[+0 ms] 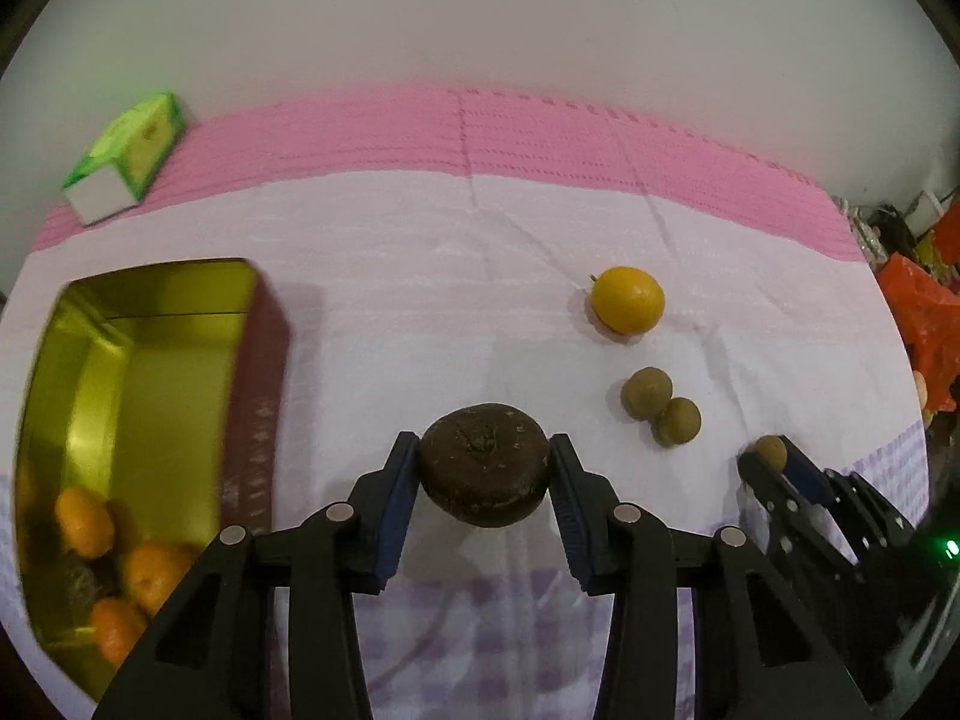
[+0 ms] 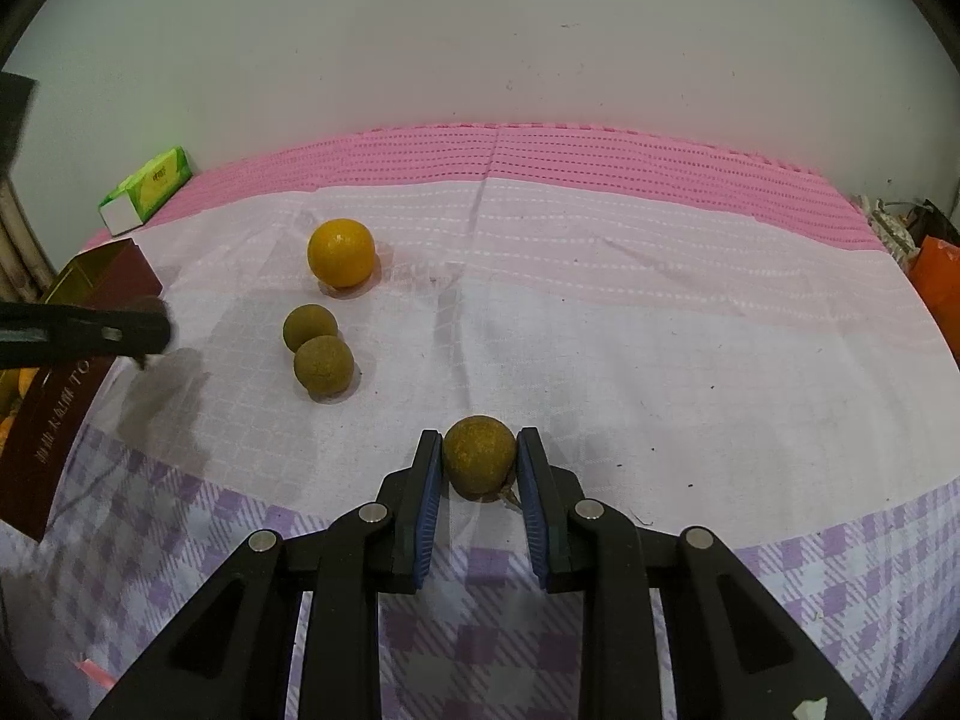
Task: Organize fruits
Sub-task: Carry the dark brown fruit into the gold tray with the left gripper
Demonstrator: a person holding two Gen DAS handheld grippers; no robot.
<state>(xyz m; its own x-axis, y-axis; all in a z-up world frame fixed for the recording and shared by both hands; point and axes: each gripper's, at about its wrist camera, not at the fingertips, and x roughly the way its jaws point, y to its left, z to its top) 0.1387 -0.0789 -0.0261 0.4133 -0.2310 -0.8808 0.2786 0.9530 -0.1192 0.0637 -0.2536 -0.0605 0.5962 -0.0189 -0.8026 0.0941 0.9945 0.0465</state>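
My left gripper (image 1: 483,461) is shut on a dark brown round fruit (image 1: 483,480) and holds it above the cloth, right of the gold tin (image 1: 150,360). The tin holds several oranges (image 1: 84,522) and dark fruits. My right gripper (image 2: 479,455) is shut on a small brown-green fruit (image 2: 479,456) at the cloth; it also shows in the left wrist view (image 1: 771,451). An orange (image 2: 341,252) and two small brown-green fruits (image 2: 323,365) lie on the cloth to its left; they also show in the left wrist view: the orange (image 1: 627,299), the pair (image 1: 660,408).
A green and white box (image 1: 126,156) lies at the back left on the pink mat, also seen in the right wrist view (image 2: 150,191). The tin's dark red side (image 2: 54,414) is at the left. Orange bags (image 1: 924,312) sit beyond the right edge. A wall stands behind.
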